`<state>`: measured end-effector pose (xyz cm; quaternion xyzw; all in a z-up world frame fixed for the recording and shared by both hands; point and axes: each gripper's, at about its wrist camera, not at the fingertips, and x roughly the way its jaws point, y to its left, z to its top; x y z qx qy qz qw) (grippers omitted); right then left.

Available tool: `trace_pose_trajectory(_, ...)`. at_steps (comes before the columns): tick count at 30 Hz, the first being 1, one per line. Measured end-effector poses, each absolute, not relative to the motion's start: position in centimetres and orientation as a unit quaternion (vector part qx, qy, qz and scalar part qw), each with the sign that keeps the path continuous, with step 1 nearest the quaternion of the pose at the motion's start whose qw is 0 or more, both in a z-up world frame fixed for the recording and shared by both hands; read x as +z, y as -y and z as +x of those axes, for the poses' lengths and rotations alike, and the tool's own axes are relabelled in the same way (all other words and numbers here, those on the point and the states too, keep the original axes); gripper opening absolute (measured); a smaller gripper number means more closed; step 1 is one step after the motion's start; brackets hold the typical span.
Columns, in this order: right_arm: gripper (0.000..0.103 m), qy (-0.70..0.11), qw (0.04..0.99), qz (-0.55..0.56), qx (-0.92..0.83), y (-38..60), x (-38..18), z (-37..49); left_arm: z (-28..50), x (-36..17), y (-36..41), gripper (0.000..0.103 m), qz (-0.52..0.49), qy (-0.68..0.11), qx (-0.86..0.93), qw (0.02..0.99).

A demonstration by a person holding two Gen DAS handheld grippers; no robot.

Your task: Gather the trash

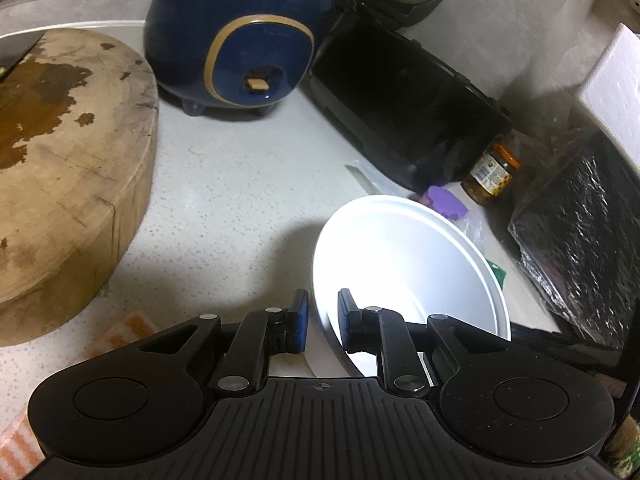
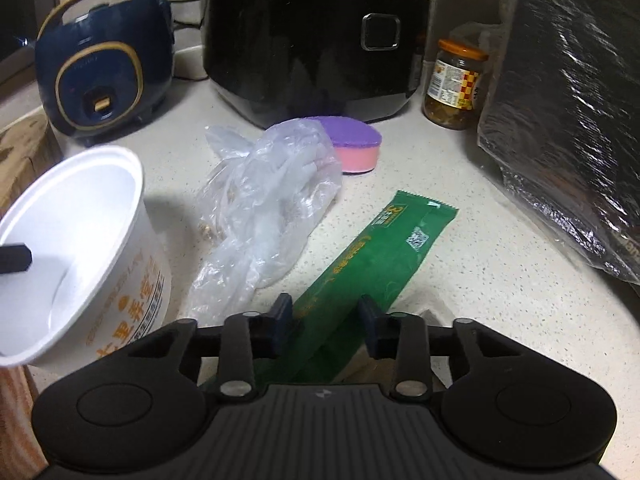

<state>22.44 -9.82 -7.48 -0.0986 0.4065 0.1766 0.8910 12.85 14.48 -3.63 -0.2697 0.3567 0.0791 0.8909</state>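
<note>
1. Left wrist view. The left tongs are clamped on the rim of one white paper tub, one pad outside the wall and one inside. The tub is tilted with its mouth toward the camera, above the speckled pale tabletop. Its interior shows white and bare, so, as a judgement, no trash has yet been collected in it. Also counted here: one round wooden chopping block, one navy-blue rice cooker with gold trim, one black rice cooker with its lid raised, one glass jar with an orange lid, and part of one purple-topped sponge.

2. Right wrist view. The right tongs stand part-way apart, straddling the near end of one long green foil wrapper that lies flat on the tabletop. Whether the pads already press the wrapper cannot be told. One crumpled clear plastic bag lies just left of the wrapper, between it and the tub, untouched. The sponge here shows a pink base. One dark foil-wrapped block stands at the right.

3. Progress, judged. Two loose pieces of trash remain on the tabletop, the wrapper and the bag. The wrapper appears to be the piece now being picked up; the bag is left for afterwards. The task stands near its beginning.
</note>
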Motion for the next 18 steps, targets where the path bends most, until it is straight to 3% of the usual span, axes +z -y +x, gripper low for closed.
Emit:
trace_pose_trajectory(7, 0.028, -0.388, 0.908, -0.115, 0.108, 12.8, -7.1, 23.9, 13.2, -3.7, -14.5, 0.018, -0.270, -0.361, 0.072, 0.890)
trace_pose_trajectory(12, 0.029, -0.405, 0.909, -0.053, 0.083, 16.3, -6.6, 25.0, 13.4, -4.0, -14.3, 0.018, -0.269, -0.366, 0.074, 0.888)
trace_pose_trajectory(15, 0.034, -0.402, 0.911, -0.031, 0.086, 17.5, -6.2, 25.2, 13.7, -4.2, -14.3, 0.018, -0.265, -0.370, 0.077, 0.887)
trace_pose_trajectory(18, 0.046, -0.394, 0.914, -0.022, 0.096, 18.1, -5.8, 25.1, 13.9, -4.4, -14.3, 0.018, -0.265, -0.374, 0.075, 0.886)
